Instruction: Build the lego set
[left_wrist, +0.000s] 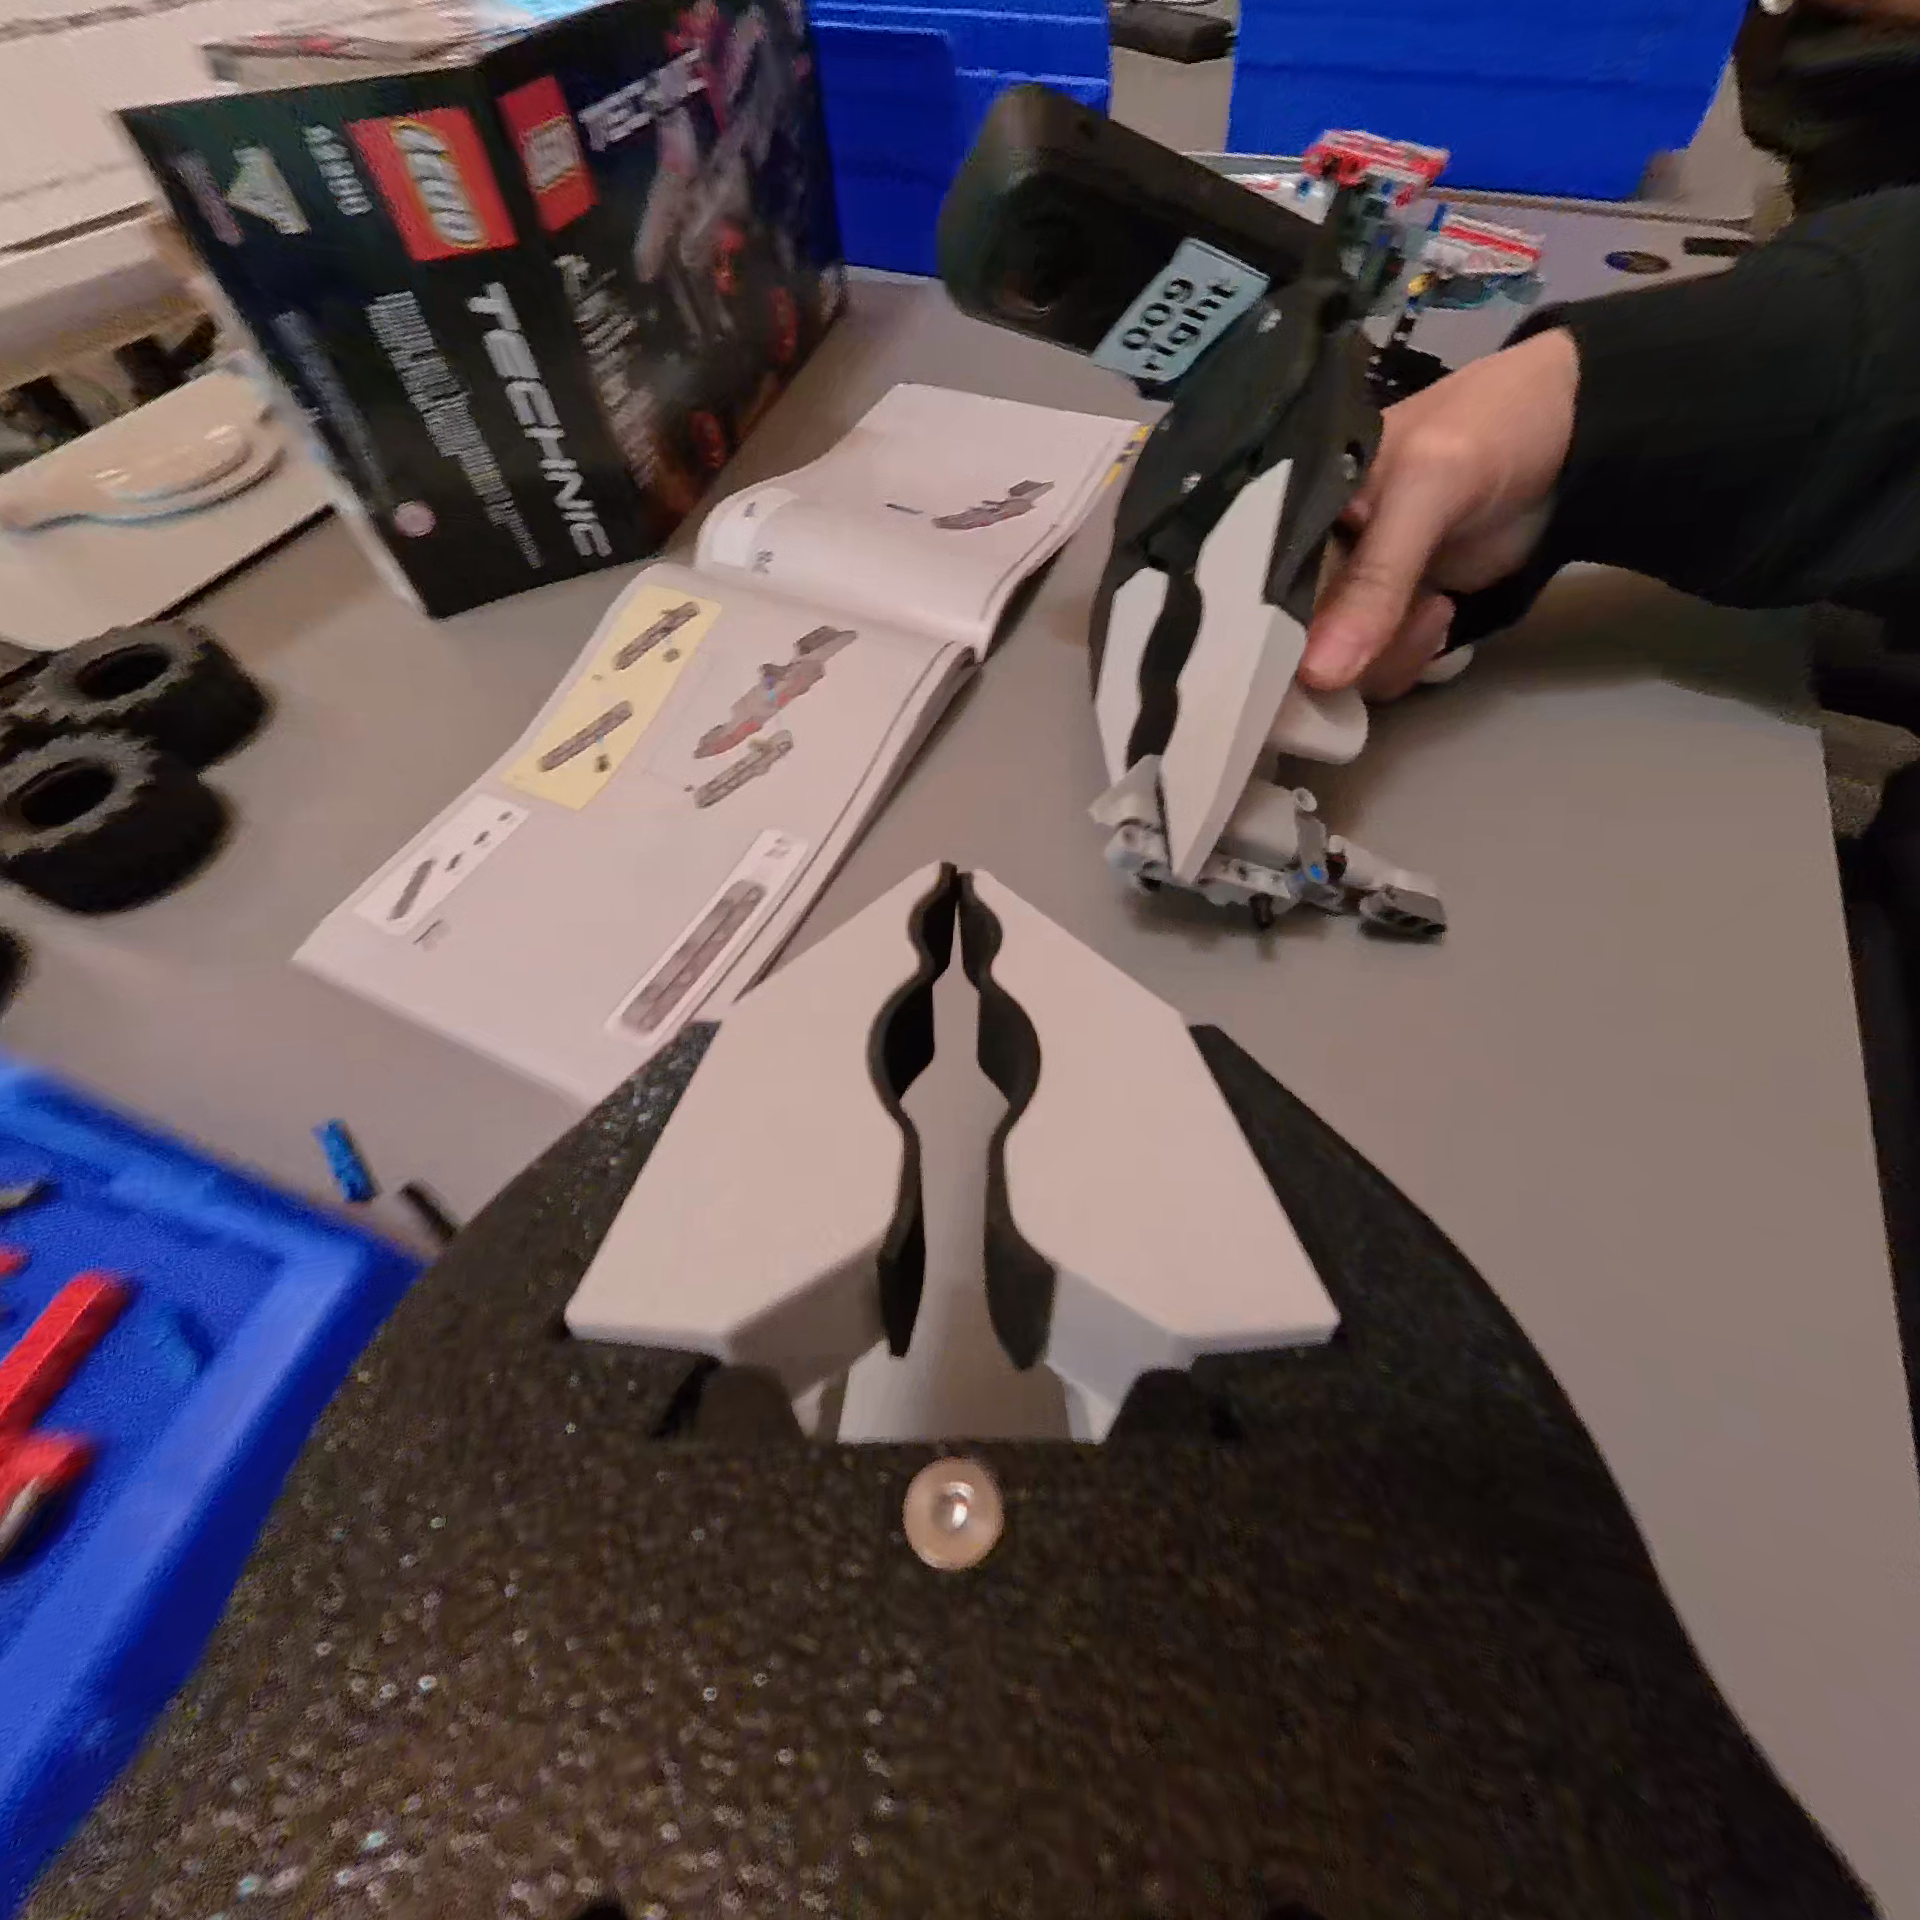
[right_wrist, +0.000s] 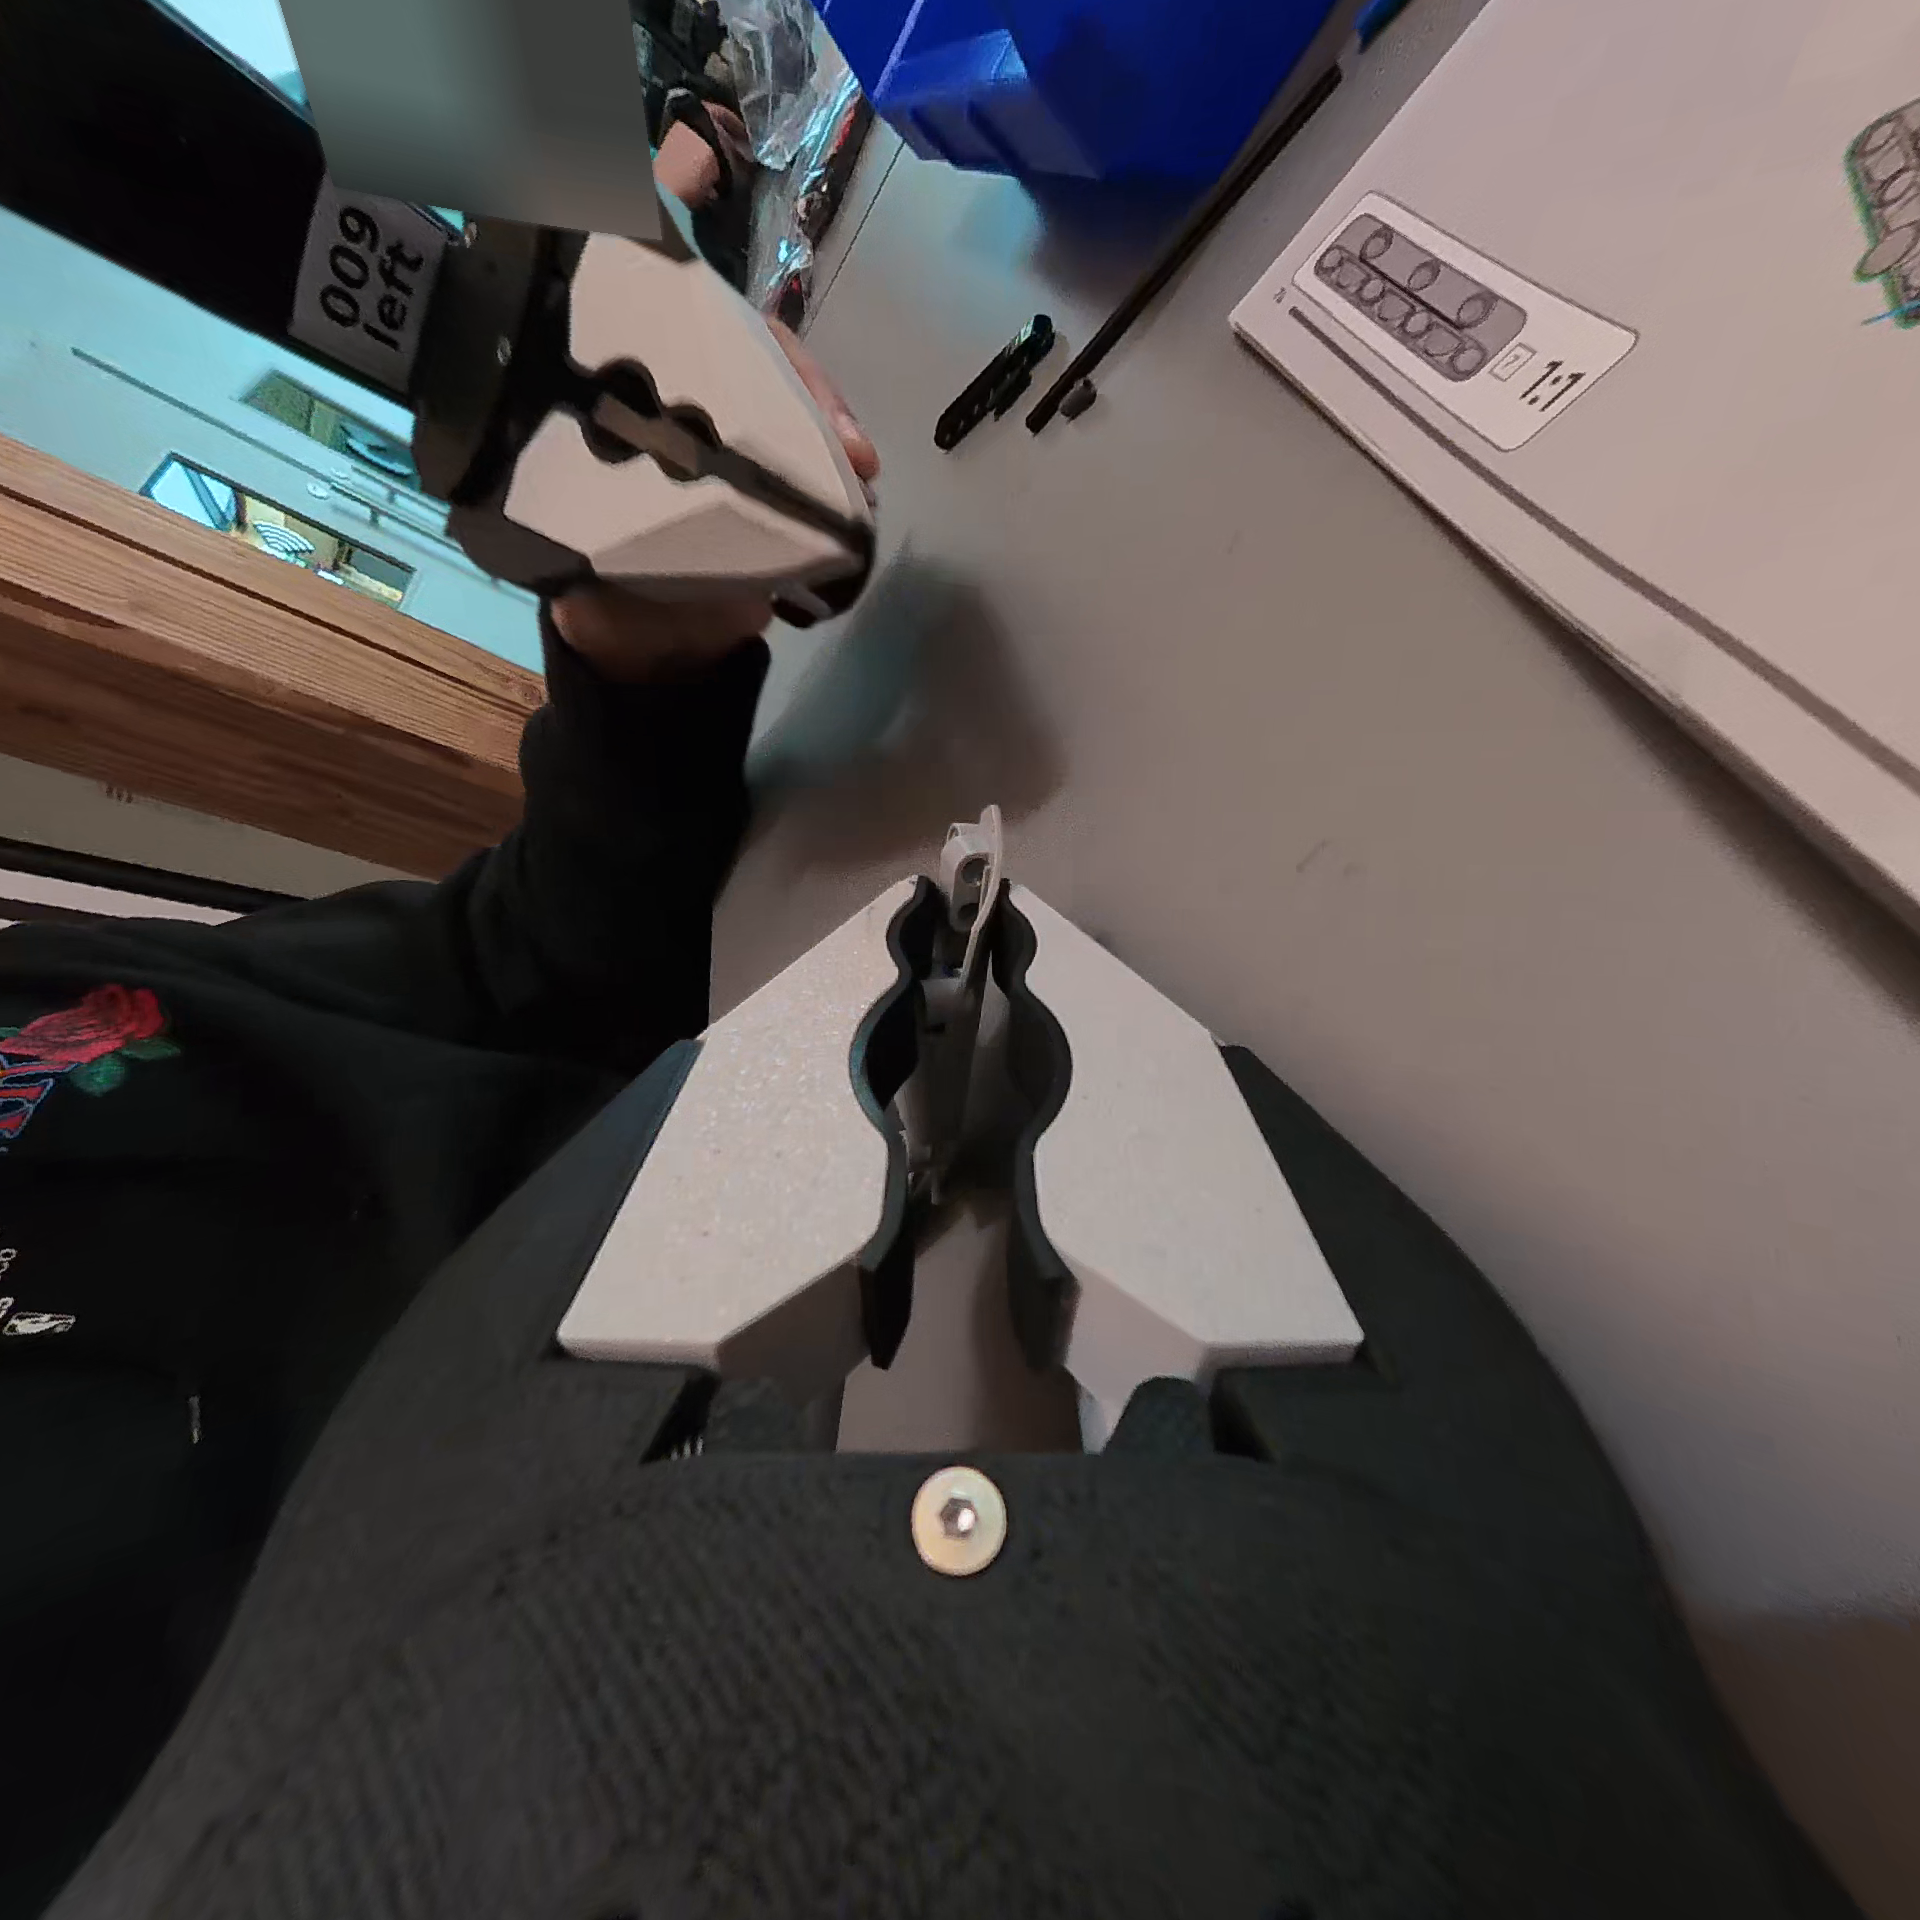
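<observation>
My left gripper (left_wrist: 956, 883) is shut, with nothing visible between its fingers, and hovers over the grey table near the booklet's edge. It also shows in the right wrist view (right_wrist: 836, 577), blurred. My right gripper (right_wrist: 961, 899) is shut on a grey lego assembly (right_wrist: 974, 857), of which only a thin grey holed part sticks out past the fingertips. In the left wrist view the right gripper (left_wrist: 1153, 821) points down and holds the grey assembly (left_wrist: 1283, 868) on the table. The open instruction booklet (left_wrist: 727, 727) lies left of it.
The black lego box (left_wrist: 499, 343) stands behind the booklet. Black tyres (left_wrist: 104, 748) lie at the left. A blue tray (left_wrist: 156, 1351) holds red parts. A small blue part (left_wrist: 343, 1158) lies beside it. A black beam (right_wrist: 997, 384) and a long black axle (right_wrist: 1195, 239) lie near blue bins (right_wrist: 1091, 83).
</observation>
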